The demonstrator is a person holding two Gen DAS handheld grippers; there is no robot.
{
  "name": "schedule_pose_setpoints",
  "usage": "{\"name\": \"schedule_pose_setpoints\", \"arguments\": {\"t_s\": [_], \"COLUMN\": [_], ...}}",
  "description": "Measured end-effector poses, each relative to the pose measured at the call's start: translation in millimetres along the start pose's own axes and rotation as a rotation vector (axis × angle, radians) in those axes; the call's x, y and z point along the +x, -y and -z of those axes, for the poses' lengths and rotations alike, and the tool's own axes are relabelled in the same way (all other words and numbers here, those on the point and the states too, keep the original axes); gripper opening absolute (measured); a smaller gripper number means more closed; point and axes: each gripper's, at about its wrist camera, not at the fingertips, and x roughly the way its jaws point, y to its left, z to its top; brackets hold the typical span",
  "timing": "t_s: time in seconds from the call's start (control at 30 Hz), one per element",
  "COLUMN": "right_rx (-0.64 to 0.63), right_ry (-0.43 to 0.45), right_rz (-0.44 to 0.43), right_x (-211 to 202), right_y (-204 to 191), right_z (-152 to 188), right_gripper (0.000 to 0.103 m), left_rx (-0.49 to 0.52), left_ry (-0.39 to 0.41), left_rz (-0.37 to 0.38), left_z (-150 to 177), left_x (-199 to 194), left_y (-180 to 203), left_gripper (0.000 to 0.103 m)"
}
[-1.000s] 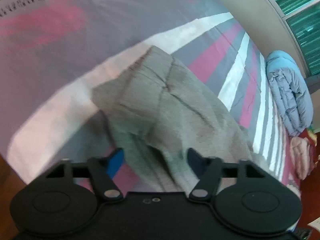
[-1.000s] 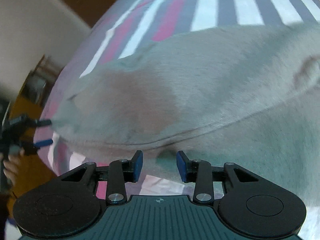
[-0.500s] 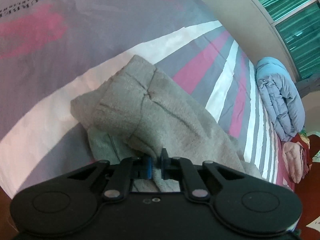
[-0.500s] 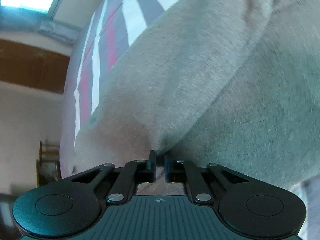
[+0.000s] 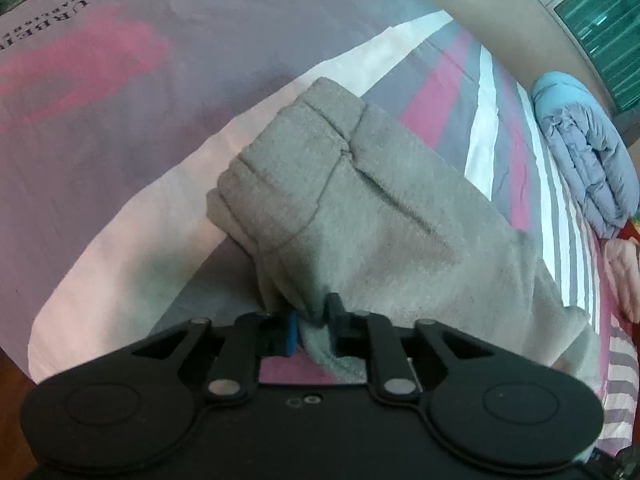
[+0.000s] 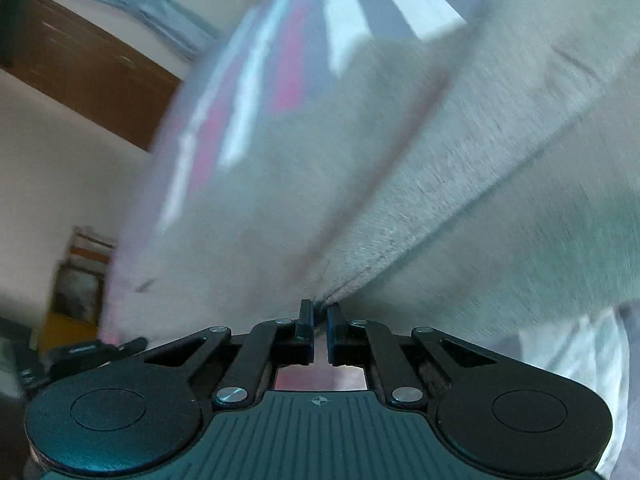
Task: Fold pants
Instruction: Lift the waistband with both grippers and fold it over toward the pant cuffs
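Grey pants [image 5: 380,216] bunched on the striped bedspread [image 5: 120,120], pinched by both grippers.

Left gripper [image 5: 314,326], at 6 o'clock, is opening slightly with cloth between its pads; right gripper [image 6: 319,326] is clamped on a fold, the far pants blurred, the rest cut off.

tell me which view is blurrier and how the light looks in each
Right wrist view: heavy motion smear across the grey pants and striped bedsheet, with only the right tongs sharp. Left wrist view: mostly crisp, pants weave legible, dim pinkish light, fisheye bending the bedsheet stripes.
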Motion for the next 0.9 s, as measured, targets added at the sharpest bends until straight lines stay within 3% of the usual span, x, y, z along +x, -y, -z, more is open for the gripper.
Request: {"name": "schedule_pose_setpoints", "arguments": {"t_s": [0.07,0.17,0.3,0.5,0.63,0.77,0.9], "right_rx": [-0.067,-0.129,-0.147,-0.097,-0.07,0.015,0.103], "right_ry": [0.028,0.062,0.009,0.002,0.047,0.081,0.123], "right_rz": [0.023,0.042,0.067,0.016,0.052,0.097,0.127], "right_x": [1,-5,4,-12,-33,-46,-55], "right_y": [-2,-8,-7,2,17,49,73], "right_z": [4,5,11,2,-6,-21,-43], "right_gripper": [0.006,0.006,0.006,0.008,0.008,0.008,0.008], "left_rx": [-0.051,-0.062,-0.023,0.163,0.26,0.356,0.378], "left_ry": [0.007,0.049,0.057,-0.028,-0.118,-0.138,-0.148], "left_rz": [0.036,0.007,0.036,0.101,0.17,0.126,0.003], "left_z": [-7,-16,-9,26,58,94,116], "left_x": [-9,-28,-43,-30,1,28,53], "left_y": [-5,-10,2,79,135,172,183], "left_gripper": [0.017,0.018,0.018,0.018,0.018,0.018,0.018]}}
